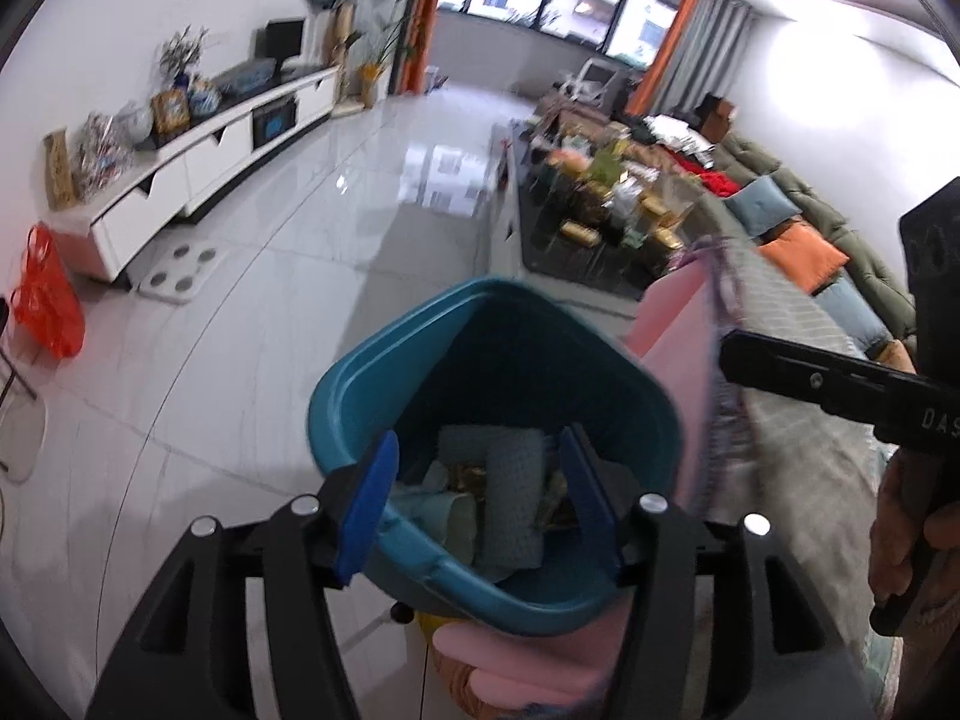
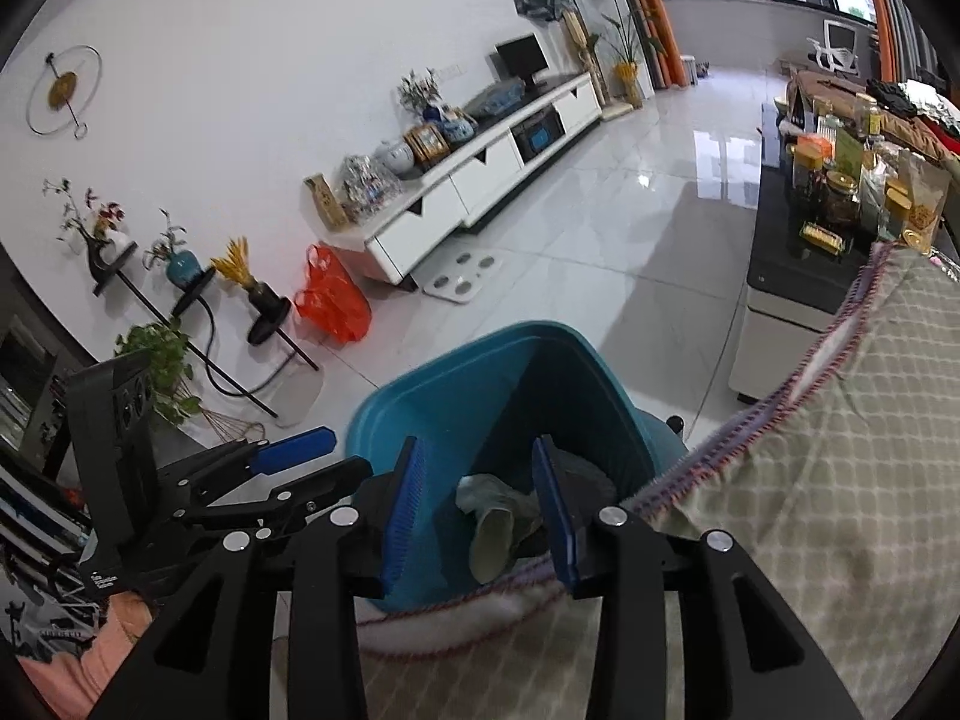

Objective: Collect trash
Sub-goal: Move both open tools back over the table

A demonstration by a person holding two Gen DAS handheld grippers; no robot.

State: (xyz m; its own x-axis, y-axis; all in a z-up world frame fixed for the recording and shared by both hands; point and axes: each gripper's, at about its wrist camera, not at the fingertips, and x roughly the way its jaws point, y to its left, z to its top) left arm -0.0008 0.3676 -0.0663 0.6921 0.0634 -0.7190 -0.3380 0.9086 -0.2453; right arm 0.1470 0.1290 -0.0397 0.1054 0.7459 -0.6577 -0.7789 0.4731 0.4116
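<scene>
The left gripper [image 1: 474,504] hangs over the teal trash bin [image 1: 420,354], fingers apart and empty. The bin, already holding crumpled paper [image 2: 492,531], stands on the floor beside the sofa cover [image 2: 840,420]. The right gripper [image 2: 477,507] is likewise parted, holding nothing. I judge either could knock the rim and tip the bin.

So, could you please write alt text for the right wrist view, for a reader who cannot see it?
The right gripper, its blue jaws open and empty, hangs over a teal trash bin holding crumpled paper. A checked cloth lies to its right and the left gripper shows at the left. Behind are a glossy tiled floor and a white TV cabinet.
</scene>
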